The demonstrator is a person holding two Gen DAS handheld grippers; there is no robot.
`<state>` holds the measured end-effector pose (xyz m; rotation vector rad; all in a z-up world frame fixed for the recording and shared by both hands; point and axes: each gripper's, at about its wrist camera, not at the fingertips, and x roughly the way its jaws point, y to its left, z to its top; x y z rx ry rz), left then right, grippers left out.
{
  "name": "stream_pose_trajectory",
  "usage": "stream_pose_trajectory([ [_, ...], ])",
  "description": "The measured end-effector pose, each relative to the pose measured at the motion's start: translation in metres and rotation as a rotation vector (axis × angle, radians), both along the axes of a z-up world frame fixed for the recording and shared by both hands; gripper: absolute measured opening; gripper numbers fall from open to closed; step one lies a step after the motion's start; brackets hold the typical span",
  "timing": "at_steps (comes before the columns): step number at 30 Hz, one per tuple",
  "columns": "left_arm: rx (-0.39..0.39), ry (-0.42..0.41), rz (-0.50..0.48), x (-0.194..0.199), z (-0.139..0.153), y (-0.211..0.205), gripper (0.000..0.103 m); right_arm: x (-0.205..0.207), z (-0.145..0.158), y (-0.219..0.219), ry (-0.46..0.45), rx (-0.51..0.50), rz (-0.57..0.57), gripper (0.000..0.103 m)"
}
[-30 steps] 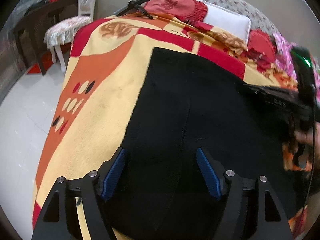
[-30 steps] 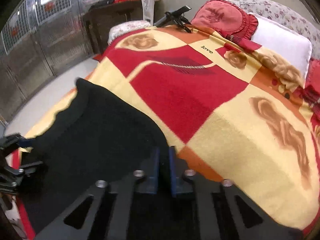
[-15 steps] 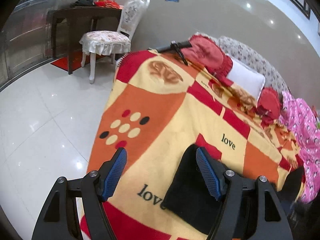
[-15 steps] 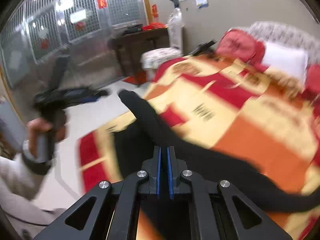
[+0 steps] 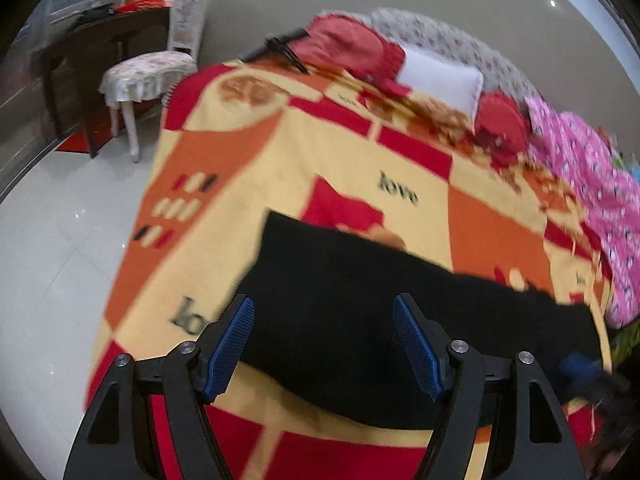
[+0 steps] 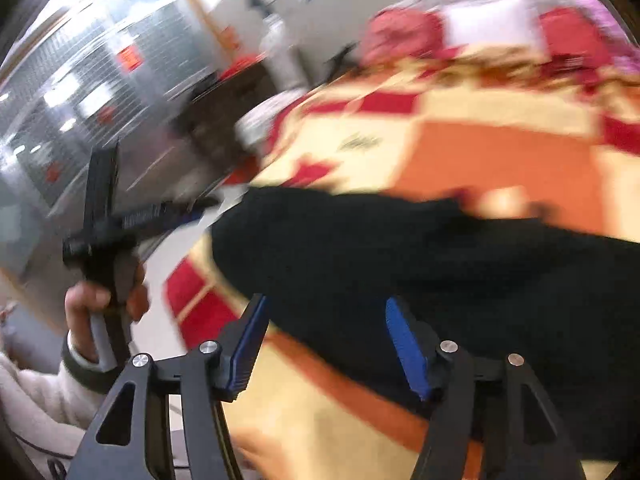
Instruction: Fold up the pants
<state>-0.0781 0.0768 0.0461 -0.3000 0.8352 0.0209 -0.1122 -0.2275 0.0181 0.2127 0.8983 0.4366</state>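
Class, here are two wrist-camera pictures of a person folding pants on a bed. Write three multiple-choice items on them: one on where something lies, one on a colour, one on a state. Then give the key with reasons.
1. Where do the pants lie?
A. on the floor
B. on the patterned blanket
C. over the chair

2. What colour are the pants?
A. black
B. pink
C. white

3. How does the left gripper stand?
A. shut on the pants
B. shut on nothing
C. open, pads clear of the cloth

Key:
1 B, the dark cloth lies spread across the yellow, red and orange blanket.
2 A, both views show them black.
3 C, its blue pads stand wide apart above the pants.
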Motion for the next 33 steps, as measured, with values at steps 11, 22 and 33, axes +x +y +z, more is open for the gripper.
stream_pose_trajectory([
  [11,0.044,0.045,-0.019,0.027,-0.012,-0.017,0.072,-0.064,0.0,-0.21,0.033,-0.041,-0.682,0.068],
  [22,0.058,0.054,-0.01,0.029,-0.015,-0.025,0.072,-0.036,-0.031,-0.226,0.012,-0.018,-0.732,0.009],
  [33,0.023,0.047,-0.018,0.024,-0.01,-0.017,0.072,-0.109,0.038,-0.213,-0.135,-0.028,-0.69,0.009],
])
